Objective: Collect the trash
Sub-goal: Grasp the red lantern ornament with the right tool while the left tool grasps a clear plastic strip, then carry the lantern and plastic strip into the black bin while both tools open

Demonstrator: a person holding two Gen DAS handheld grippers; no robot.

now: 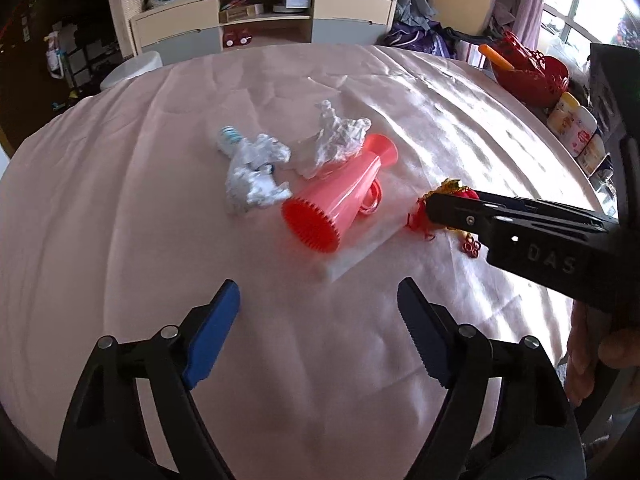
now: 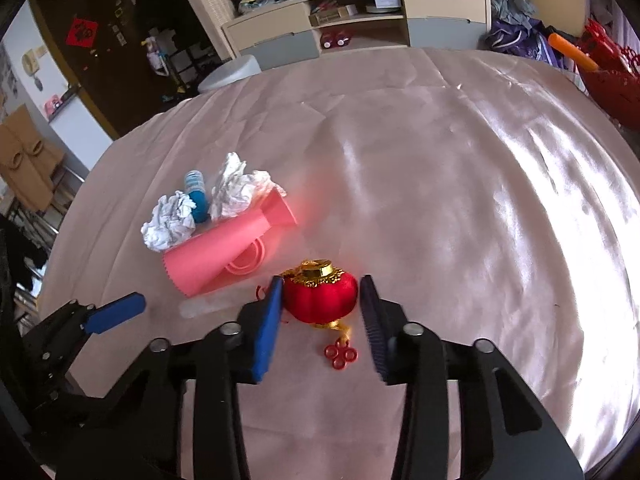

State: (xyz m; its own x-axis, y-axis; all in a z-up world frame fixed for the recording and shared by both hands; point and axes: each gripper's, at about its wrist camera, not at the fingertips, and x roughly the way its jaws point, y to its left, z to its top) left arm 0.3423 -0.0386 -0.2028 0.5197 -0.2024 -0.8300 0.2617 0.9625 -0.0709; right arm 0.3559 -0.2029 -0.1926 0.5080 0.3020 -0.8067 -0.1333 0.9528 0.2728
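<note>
On the pink tabletop (image 2: 440, 152), the pink cone (image 2: 224, 248), crumpled papers (image 2: 168, 224) and red lantern (image 2: 320, 296) lie near its middle. The right gripper (image 2: 320, 308) is narrowed around the lantern, seemingly not yet squeezing. The left gripper (image 1: 320, 316) is wide, empty. Next: close firmly, then lift.

Both wrist cameras look steeply down along their fingers at the pink tablecloth (image 1: 120, 200), close above it, sharing the pink cone (image 1: 340, 196) ahead of both claws.
</note>
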